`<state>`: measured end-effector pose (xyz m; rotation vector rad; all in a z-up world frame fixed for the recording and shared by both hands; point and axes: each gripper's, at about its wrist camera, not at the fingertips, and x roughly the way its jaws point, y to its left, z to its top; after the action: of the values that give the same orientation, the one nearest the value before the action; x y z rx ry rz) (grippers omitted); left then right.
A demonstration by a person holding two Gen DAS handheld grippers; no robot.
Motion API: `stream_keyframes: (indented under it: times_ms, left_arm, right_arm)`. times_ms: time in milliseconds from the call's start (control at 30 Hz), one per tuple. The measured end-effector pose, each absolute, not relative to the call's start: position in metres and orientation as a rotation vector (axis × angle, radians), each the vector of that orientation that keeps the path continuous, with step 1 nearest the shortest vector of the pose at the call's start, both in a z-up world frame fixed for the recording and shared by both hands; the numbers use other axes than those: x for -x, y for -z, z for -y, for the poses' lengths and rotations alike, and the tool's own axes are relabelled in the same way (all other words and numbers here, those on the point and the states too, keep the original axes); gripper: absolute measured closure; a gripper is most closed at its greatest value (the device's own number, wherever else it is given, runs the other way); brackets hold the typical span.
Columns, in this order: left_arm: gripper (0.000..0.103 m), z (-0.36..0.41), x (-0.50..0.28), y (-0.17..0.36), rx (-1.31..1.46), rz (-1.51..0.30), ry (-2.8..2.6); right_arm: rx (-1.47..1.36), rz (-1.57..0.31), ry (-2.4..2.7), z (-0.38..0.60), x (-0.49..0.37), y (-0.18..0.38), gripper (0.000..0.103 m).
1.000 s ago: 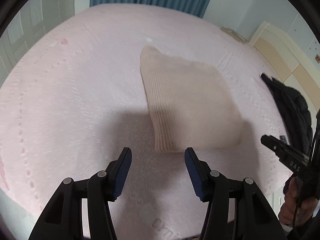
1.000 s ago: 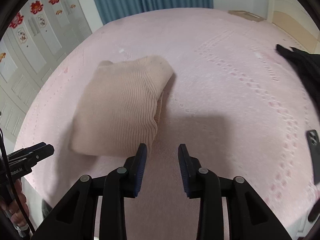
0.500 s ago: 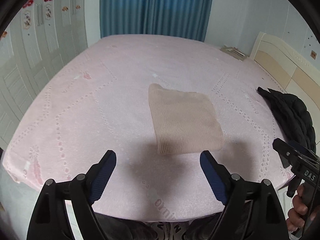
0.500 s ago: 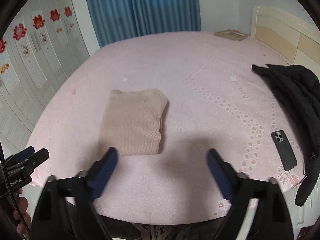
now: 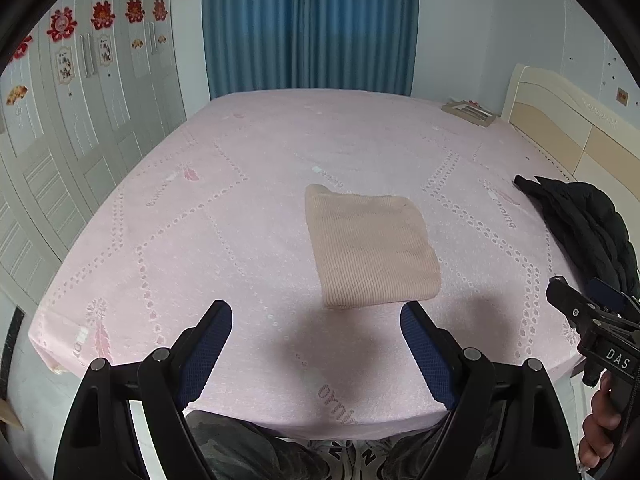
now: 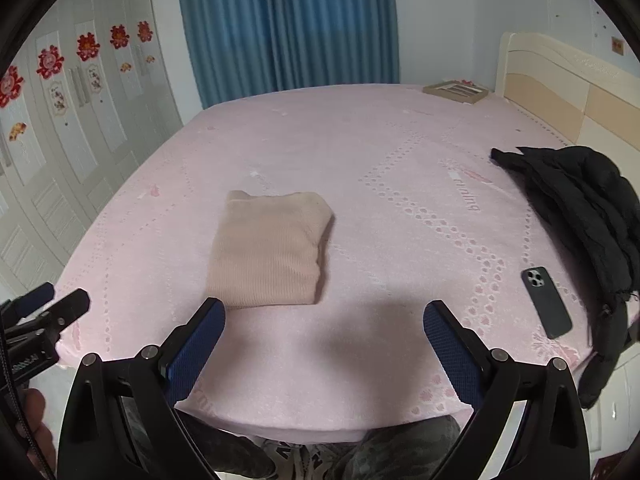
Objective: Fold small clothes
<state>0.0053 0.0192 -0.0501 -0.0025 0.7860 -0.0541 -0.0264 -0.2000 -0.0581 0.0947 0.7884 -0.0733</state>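
A beige ribbed sweater [image 5: 372,248], folded into a compact rectangle, lies flat on the pink bed [image 5: 180,240]. In the right wrist view the sweater [image 6: 268,248] sits left of centre. My left gripper [image 5: 316,312] hangs above the bed's near edge, jaws wide open and empty, well short of the sweater. My right gripper [image 6: 324,306] is likewise open and empty, raised over the near edge just right of the sweater's front. Neither gripper touches the cloth.
A black jacket [image 6: 580,200] is heaped at the bed's right side, with a dark phone [image 6: 546,302] beside it. A flat box [image 6: 456,91] lies at the far corner by the headboard [image 6: 560,80]. White wardrobe doors [image 5: 60,140] line the left. A person's legs show below the bed edge.
Both grippers have opened wide and drawn back and up from the folded sweater, which stays where it lay. Far more of the room shows now.
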Motion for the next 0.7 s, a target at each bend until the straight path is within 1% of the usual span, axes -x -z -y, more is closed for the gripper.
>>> stream_keyframes:
  times_ms: [700]
  left_arm:
    - [0.017,-0.026,0.003,0.042,0.027,-0.765,0.022]
  right_arm:
    - [-0.062,-0.793,0.070,0.185,0.034,0.049,0.005]
